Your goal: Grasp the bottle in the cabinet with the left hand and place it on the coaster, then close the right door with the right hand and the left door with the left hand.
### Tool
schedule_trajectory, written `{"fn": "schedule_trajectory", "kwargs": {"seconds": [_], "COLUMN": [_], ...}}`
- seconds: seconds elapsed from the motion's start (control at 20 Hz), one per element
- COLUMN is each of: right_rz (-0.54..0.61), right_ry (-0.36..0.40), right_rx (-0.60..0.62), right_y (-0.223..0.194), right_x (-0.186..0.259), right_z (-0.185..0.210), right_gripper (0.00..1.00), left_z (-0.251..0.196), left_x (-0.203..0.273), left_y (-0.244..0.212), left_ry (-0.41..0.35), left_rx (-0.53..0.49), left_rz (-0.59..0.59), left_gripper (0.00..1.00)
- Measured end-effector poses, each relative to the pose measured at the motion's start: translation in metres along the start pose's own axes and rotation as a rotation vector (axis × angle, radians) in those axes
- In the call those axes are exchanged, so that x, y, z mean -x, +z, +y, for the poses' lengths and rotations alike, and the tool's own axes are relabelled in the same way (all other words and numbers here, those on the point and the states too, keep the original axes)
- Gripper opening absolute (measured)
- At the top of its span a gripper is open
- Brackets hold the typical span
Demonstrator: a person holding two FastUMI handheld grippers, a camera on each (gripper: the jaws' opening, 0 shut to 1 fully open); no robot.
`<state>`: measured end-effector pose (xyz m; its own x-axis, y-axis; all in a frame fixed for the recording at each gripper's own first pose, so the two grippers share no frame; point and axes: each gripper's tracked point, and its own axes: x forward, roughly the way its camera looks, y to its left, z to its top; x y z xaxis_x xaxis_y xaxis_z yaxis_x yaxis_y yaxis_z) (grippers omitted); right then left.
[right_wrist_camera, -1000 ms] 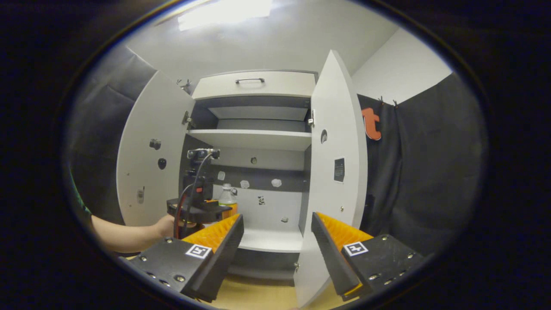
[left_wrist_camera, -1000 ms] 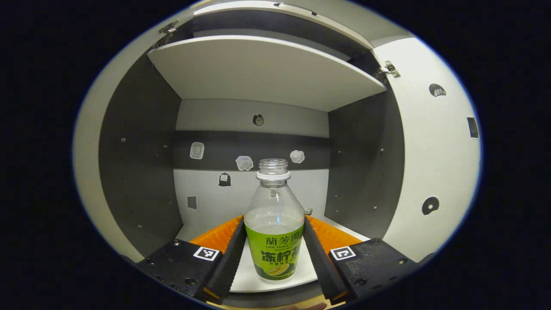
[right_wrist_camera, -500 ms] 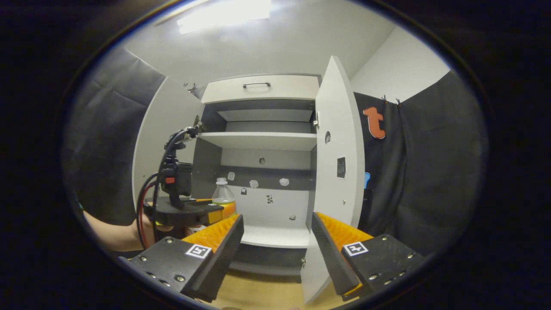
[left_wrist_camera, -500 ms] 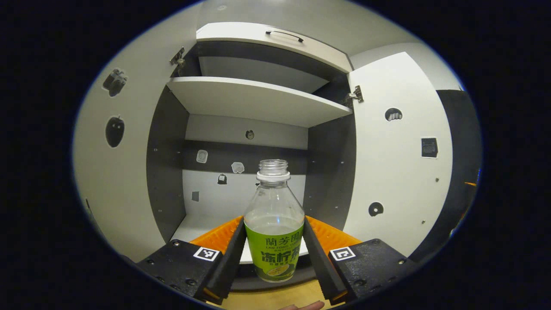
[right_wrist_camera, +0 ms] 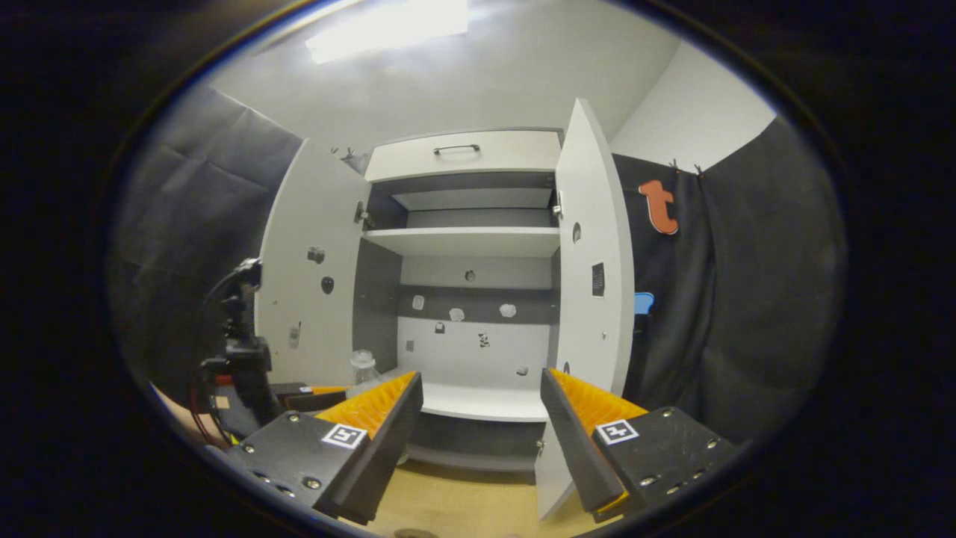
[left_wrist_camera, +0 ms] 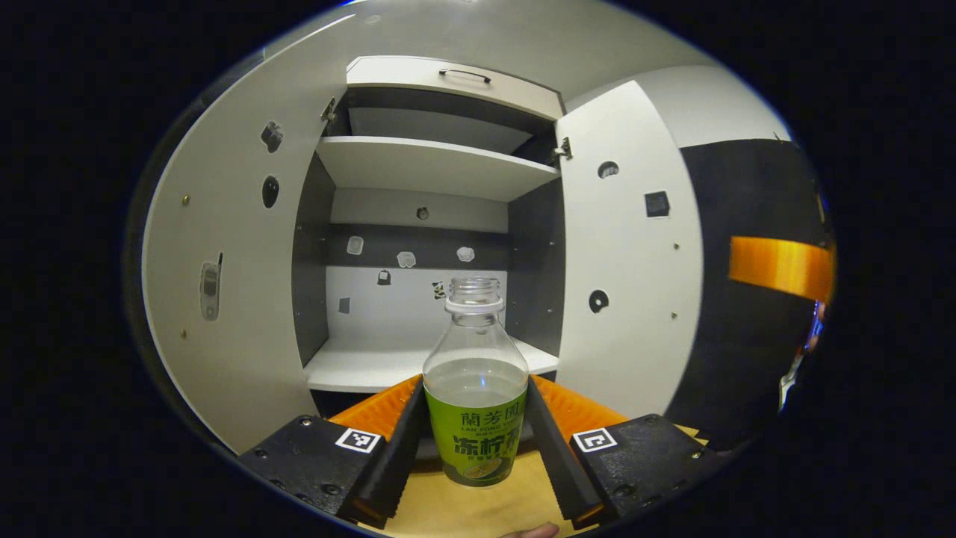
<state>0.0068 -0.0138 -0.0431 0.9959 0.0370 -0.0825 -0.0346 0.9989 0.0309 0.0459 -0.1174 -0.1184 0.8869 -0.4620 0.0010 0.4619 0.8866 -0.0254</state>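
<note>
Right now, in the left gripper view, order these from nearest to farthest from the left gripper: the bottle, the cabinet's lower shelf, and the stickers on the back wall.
1. bottle: between the fingers of the left gripper, held out in front of the cabinet.
2. lower shelf: behind the bottle, its front edge facing the gripper.
3. stickers: farthest, on the back wall above the shelf.

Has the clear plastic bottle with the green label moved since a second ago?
Yes. The clear green-labelled bottle, gripped by the left tongs, has come out of the white cabinet: its base, earlier over the lower shelf, now hangs in front of it, over the wooden tabletop.
</note>
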Motion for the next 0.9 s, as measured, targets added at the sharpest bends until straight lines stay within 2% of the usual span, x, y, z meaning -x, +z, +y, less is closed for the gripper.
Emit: {"fn": "schedule_trajectory", "kwargs": {"seconds": [0.1,0.25,0.35,0.45,0.55,0.7,0.9], "right_rz": [0.012,0.035,0.049,0.052,0.058,0.054,0.074], "right_ry": [0.006,0.02,0.032,0.029,0.018,0.006,-0.021], "right_rx": [0.0,-0.04,-0.08,-0.107,-0.117,-0.099,-0.103], "right_y": [-0.007,-0.019,-0.026,-0.031,-0.036,-0.042,-0.054], "right_x": [0.003,0.006,0.008,0.009,0.008,0.011,0.013], "right_z": [0.002,0.01,0.014,0.013,0.009,0.0,-0.011], "right_gripper": [0.93,0.93,0.94,0.96,0.93,0.96,0.96], "left_z": [-0.007,-0.029,-0.04,-0.049,-0.055,-0.069,-0.075], "left_x": [0.018,0.04,0.047,0.054,0.059,0.067,0.07], "left_y": [-0.022,-0.05,-0.081,-0.119,-0.15,-0.2,-0.234], "left_ry": [-0.002,-0.048,-0.072,-0.092,-0.106,-0.151,-0.177], "left_rx": [0.02,0.06,0.081,0.053,0.008,-0.006,-0.053], "left_rz": [0.007,-0.032,-0.018,0.042,0.068,0.13,0.154], "left_gripper": [0.78,0.78,0.78,0.79,0.79,0.79,0.79]}}
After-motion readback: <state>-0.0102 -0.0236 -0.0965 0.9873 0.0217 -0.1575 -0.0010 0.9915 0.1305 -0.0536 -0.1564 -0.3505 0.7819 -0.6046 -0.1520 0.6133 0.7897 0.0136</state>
